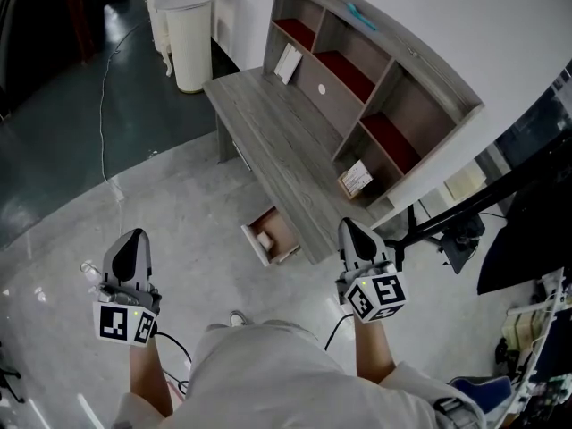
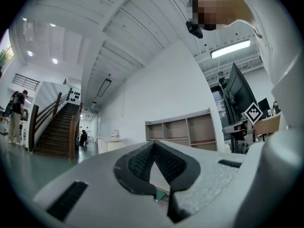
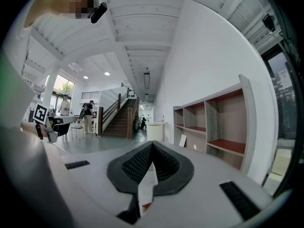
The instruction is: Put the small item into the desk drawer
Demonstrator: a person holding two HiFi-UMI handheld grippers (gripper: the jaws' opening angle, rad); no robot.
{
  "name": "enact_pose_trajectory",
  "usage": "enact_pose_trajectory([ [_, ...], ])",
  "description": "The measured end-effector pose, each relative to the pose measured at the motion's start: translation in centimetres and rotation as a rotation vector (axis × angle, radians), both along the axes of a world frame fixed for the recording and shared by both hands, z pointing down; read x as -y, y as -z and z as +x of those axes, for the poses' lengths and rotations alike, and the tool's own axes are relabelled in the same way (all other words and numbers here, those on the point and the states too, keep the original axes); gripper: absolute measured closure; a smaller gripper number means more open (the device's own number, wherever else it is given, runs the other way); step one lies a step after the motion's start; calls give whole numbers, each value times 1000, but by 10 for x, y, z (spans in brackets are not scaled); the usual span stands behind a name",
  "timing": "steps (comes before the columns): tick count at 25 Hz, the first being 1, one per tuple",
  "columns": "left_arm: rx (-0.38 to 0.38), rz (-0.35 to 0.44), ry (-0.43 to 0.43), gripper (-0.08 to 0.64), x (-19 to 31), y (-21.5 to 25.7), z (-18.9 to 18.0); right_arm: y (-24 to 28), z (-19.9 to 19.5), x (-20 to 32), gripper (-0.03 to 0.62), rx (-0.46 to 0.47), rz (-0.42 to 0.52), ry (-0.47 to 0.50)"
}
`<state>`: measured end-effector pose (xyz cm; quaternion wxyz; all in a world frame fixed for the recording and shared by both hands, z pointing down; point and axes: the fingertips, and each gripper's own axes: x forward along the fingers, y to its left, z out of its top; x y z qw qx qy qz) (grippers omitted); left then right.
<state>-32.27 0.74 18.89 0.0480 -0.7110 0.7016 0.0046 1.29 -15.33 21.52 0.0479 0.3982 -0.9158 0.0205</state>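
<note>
**Two closed grippers held over the floor, small item lying in the open drawer**

Two hand-held grippers show from the head view, one in each of the person's hands, both above a pale glossy floor and short of a grey wooden desk (image 1: 268, 132).

At far left, the left gripper (image 1: 133, 242) points away from the person. In the left gripper view its jaws (image 2: 153, 144) are pressed together at the tips, with nothing between them. A thin cable (image 1: 103, 105) trails across the floor beyond it. Further back stands a white cabinet (image 1: 189, 34), just off the desk's far end.

Near the middle, a drawer (image 1: 288, 229) stands pulled out from the front of the desk. The small item (image 1: 264, 239), white, lies inside this drawer, well apart from both grippers.

Behind the desk surface rises a shelf unit (image 1: 357, 88) with open compartments, some with red floors. A small box (image 1: 355, 179) sits on the desk in front of the rightmost compartment.

To the right, the right gripper (image 1: 349, 231) hangs near the desk's near corner, just right of the open drawer. In the right gripper view its jaws (image 3: 152, 145) meet at the tips and pinch nothing; the shelf unit (image 3: 213, 127) fills that view's right side.
</note>
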Motion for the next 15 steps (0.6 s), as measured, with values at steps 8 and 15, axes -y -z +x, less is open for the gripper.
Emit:
enact_pose_trajectory([
  [8, -13, -17, -13, 552, -7, -9, 10, -16, 3, -12, 595, -7, -35, 1],
  [15, -14, -15, -9, 552, -16, -9, 11, -15, 1, -21, 595, -5, -27, 14],
])
